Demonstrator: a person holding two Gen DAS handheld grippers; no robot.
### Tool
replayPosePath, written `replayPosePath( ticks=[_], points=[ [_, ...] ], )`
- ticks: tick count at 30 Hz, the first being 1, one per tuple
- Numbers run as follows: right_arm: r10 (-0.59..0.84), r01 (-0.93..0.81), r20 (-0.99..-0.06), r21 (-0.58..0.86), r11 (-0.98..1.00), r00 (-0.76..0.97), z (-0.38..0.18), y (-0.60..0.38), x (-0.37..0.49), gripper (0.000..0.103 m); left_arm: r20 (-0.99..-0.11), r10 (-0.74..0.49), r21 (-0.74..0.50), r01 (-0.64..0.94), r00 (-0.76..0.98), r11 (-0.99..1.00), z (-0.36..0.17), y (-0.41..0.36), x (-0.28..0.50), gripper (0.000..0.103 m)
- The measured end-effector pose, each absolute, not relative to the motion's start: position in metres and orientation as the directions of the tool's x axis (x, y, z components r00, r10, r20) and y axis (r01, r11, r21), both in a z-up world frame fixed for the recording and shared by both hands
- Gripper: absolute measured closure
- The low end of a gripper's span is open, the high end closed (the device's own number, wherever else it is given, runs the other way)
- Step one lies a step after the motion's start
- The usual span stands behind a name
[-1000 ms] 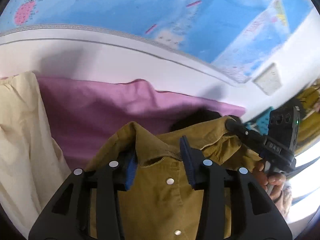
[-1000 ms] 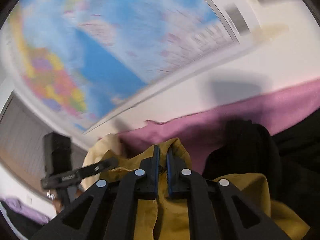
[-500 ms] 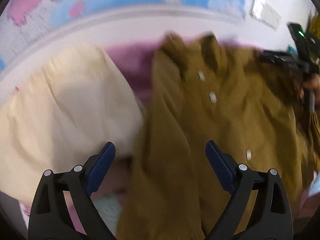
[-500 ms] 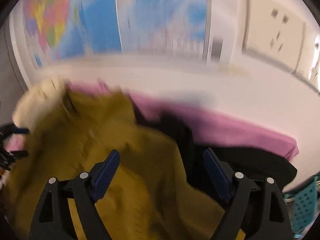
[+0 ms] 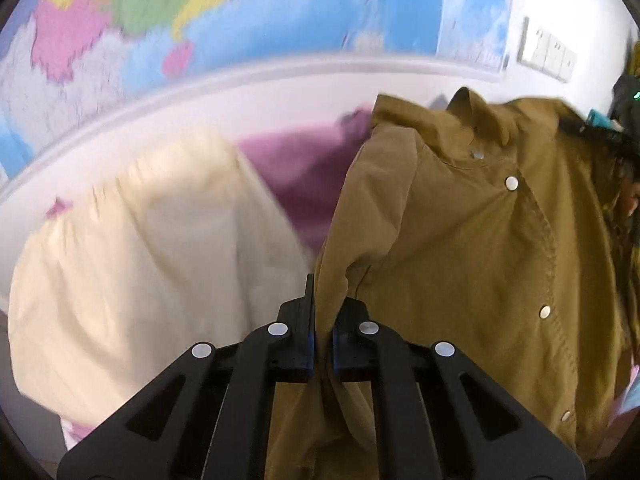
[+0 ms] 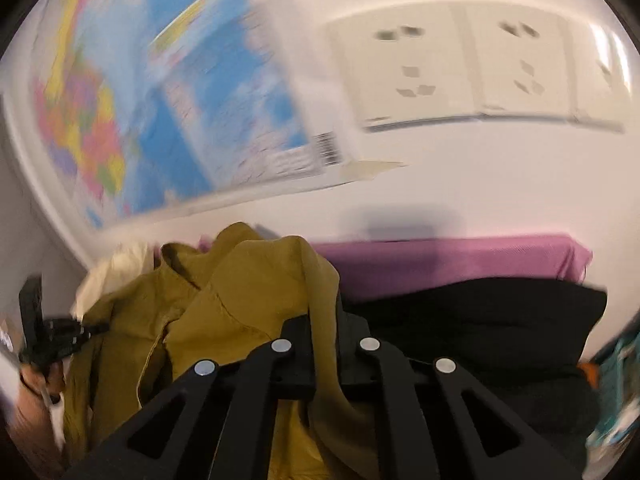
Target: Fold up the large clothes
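A mustard jacket with snap buttons lies collar-up over a purple cloth. My left gripper is at the jacket's left edge, its jaws closing onto a fold there, pads pressing the fabric. In the right wrist view my right gripper has its jaws closing on a raised ridge of the same jacket, which bunches up in front of it. The left gripper and the hand holding it show at the far left of that view. The dark right gripper peeks in at the left view's right edge.
A cream garment lies left of the jacket. A black garment lies to its right on the purple cloth. A teal basket is at the far right. A wall map and sockets are close behind.
A second ago both grippers were at the jacket's collar area. Half a second ago both stood wide open over the jacket. Now each is closed on a fold of it farther out.
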State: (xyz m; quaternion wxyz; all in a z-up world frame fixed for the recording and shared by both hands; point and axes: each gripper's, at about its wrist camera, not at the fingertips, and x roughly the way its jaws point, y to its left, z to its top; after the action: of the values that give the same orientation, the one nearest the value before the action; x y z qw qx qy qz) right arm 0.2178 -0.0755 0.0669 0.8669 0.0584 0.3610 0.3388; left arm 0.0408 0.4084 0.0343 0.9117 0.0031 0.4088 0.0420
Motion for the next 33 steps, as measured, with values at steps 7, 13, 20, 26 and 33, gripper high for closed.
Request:
replayPosePath(
  ticks=[7,13,20,26,33],
  points=[
    [0.467,-0.429,-0.708,0.251,0.867,0.53,0.022,-0.059,0.224,0.056,-0.772,0.31,0.246,-0.19,0.554,0.951,-0.003,0.406,0.076,0.056],
    [0.548,-0.511,-0.621,0.26,0.819,0.561,0.058,-0.086,0.16,0.036,-0.687,0.163,0.114,-0.117,0.708,0.987,0.037,0.411,-0.015,0.012],
    [0.631,-0.619,-0.616,0.277,0.735,0.472,0.052,-0.123,0.075,0.033,-0.745,0.061,0.004,-0.087,0.664,0.996,0.017,0.382,-0.106,0.011],
    [0.671,-0.669,-0.619,0.296,0.681,0.409,0.035,-0.11,0.021,0.032,-0.81,0.021,0.011,-0.02,0.586,1.0,-0.03,0.347,-0.163,0.013],
    [0.696,-0.678,-0.606,0.326,0.659,0.385,0.031,-0.094,0.004,0.031,-0.816,0.038,-0.042,-0.124,0.577,0.991,-0.017,0.374,-0.166,0.094]
  ],
)
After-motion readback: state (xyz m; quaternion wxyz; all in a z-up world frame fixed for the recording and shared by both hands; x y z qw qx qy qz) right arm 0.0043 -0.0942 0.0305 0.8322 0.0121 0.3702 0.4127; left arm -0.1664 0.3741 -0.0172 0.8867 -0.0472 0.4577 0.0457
